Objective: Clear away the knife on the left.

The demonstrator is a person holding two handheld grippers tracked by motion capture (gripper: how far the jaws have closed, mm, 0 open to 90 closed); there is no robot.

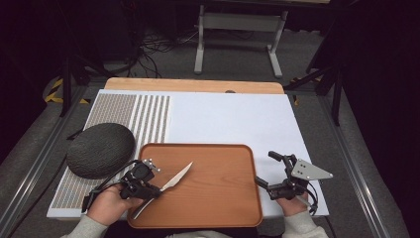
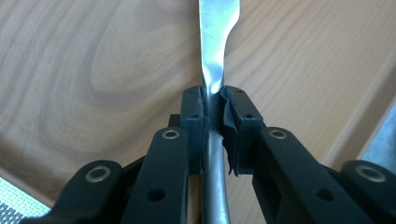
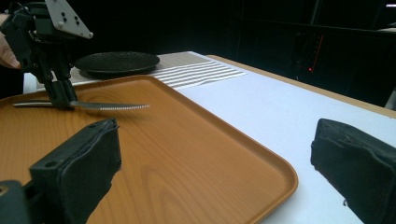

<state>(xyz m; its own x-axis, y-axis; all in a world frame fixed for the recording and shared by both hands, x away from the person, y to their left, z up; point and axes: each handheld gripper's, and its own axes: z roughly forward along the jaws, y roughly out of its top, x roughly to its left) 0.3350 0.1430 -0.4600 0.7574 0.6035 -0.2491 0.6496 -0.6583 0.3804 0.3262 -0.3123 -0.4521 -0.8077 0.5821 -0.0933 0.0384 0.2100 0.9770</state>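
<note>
A metal knife (image 1: 174,179) lies over the left part of the brown wooden tray (image 1: 218,198), blade pointing up and right. My left gripper (image 1: 157,191) is shut on the knife (image 2: 215,70) at the neck between handle and blade; its pads (image 2: 196,116) press both sides. The right gripper view shows that knife (image 3: 109,107) held just above the tray (image 3: 196,154), with the left gripper (image 3: 63,100) on it. My right gripper (image 1: 265,171) stands open at the tray's right edge, jaws wide apart with nothing between them (image 3: 215,163).
A dark grey round plate (image 1: 101,149) rests on the striped mat (image 1: 148,119) to the tray's left. The white table top (image 1: 233,119) stretches behind the tray. Beyond the table's far edge stand a desk frame (image 1: 240,29) and cables on the floor.
</note>
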